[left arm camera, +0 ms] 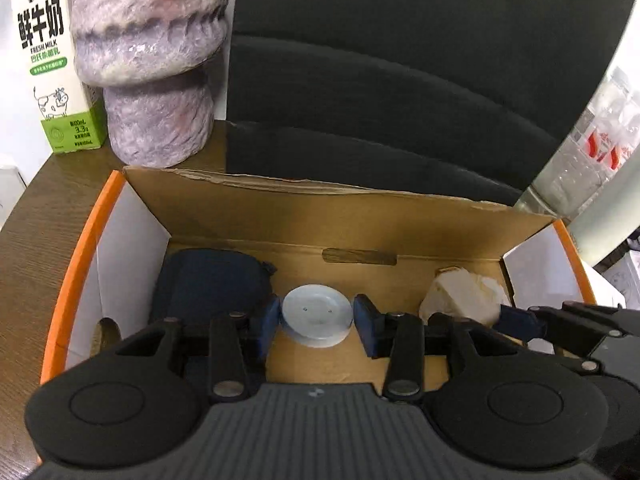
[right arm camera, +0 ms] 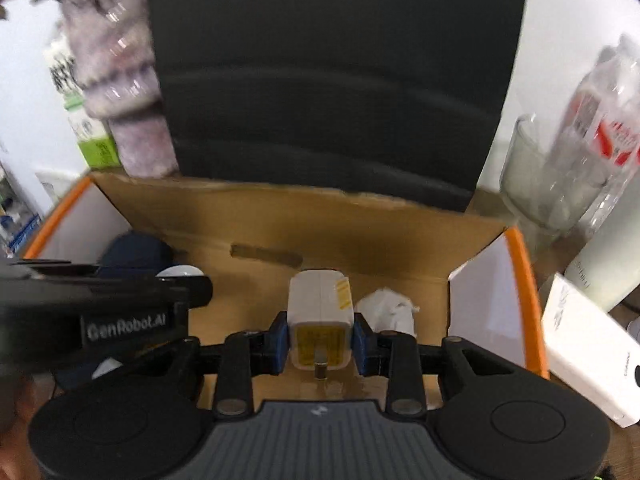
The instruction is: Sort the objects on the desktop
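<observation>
An open cardboard box [left arm camera: 224, 204] with orange edges stands on the table. My left gripper [left arm camera: 318, 322] is shut on a pale blue round disc [left arm camera: 316, 314] and holds it inside the box. A dark blue pouch [left arm camera: 208, 284] lies at the box's left and a crumpled white tissue [left arm camera: 460, 294] at its right. My right gripper [right arm camera: 320, 338] is shut on a white charger plug [right arm camera: 320, 316] with a yellow label, held inside the box [right arm camera: 360, 216] just left of the tissue [right arm camera: 386, 312]. The left gripper's body crosses the right wrist view at the left.
A green and white milk carton [left arm camera: 52, 64] and a fuzzy purple wrapped object [left arm camera: 152, 60] stand behind the box at the left. A black chair back [left arm camera: 400, 80] is behind it. A glass jar [right arm camera: 540, 180], a plastic bottle [right arm camera: 600, 128] and a white box [right arm camera: 588, 344] stand at the right.
</observation>
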### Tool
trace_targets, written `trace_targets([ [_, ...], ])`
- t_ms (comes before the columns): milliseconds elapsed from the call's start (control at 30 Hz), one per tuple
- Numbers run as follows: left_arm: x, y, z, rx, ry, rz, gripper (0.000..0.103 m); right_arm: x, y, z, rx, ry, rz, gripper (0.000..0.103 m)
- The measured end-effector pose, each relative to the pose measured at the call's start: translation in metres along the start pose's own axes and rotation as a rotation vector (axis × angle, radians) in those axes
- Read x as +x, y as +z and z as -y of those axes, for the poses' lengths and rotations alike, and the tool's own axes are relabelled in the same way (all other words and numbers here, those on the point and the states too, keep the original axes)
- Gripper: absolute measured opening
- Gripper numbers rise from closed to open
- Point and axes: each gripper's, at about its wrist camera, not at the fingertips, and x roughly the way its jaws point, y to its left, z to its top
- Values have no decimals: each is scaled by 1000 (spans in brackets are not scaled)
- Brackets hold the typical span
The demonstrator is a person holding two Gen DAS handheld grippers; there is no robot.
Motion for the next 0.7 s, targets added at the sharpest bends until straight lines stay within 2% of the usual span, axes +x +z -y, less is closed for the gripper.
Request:
trace_targets([
  [33,-3,0,-2,-7,-25,12,62,-1,0,0,1,-11,11,38],
  [67,-6,0,-4,-5,-51,25,75,-3,0,1,5,-25,27,54],
  [133,-15,-1,-5,4,-34,48,78,-8,0,5,19,-35,47,65],
  [300,-48,5,-14,-25,6,81,83,-39,5,14,49,-21,81,65],
  [367,-62,1,-16,-37,47,94,88,-55,6,16,60,-2,87,72],
  [467,-77,-17,-13,-5,106,74,88,-82,-6,13,53,-18,132,83],
  [500,-82,-24,-11,9,112,77,89,-90,-12,11,47,-30,144,83],
  [600,-104,-47,-5,42,140,118,103,-114,-31,7,29,-40,166,84],
  [700,-121,-69,2,81,161,125,103,-135,-48,2,32,-39,180,85],
])
